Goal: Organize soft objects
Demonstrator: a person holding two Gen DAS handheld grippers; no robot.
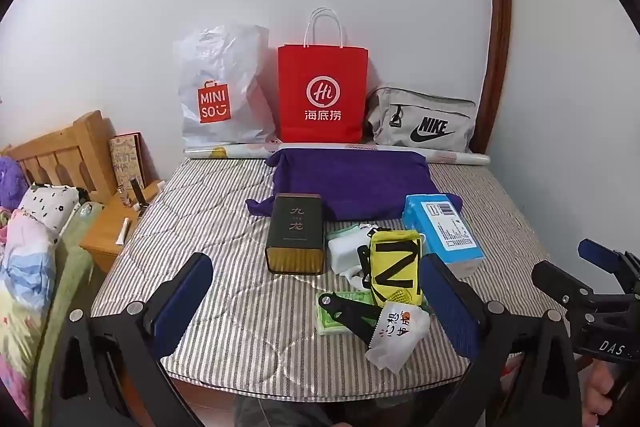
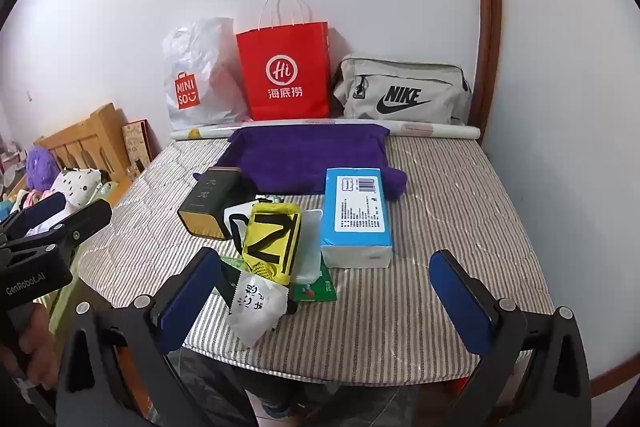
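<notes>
A purple towel (image 1: 352,183) (image 2: 308,157) lies spread at the back of the striped mattress (image 1: 224,227) (image 2: 440,227). In front of it sit a dark tea tin (image 1: 296,233) (image 2: 210,201), a blue tissue pack (image 1: 442,229) (image 2: 357,213), white socks (image 1: 346,253), a yellow pouch (image 1: 396,267) (image 2: 272,241) and a white snack packet (image 1: 396,335) (image 2: 258,309). My left gripper (image 1: 320,311) is open and empty above the near edge. My right gripper (image 2: 328,301) is open and empty too, to its right.
A Miniso plastic bag (image 1: 220,95) (image 2: 196,79), a red paper bag (image 1: 322,93) (image 2: 286,67) and a grey Nike bag (image 1: 424,121) (image 2: 404,93) stand against the wall. A paper roll (image 2: 432,130) lies before them. A wooden bedside unit (image 1: 108,227) and bedding (image 1: 24,267) are on the left.
</notes>
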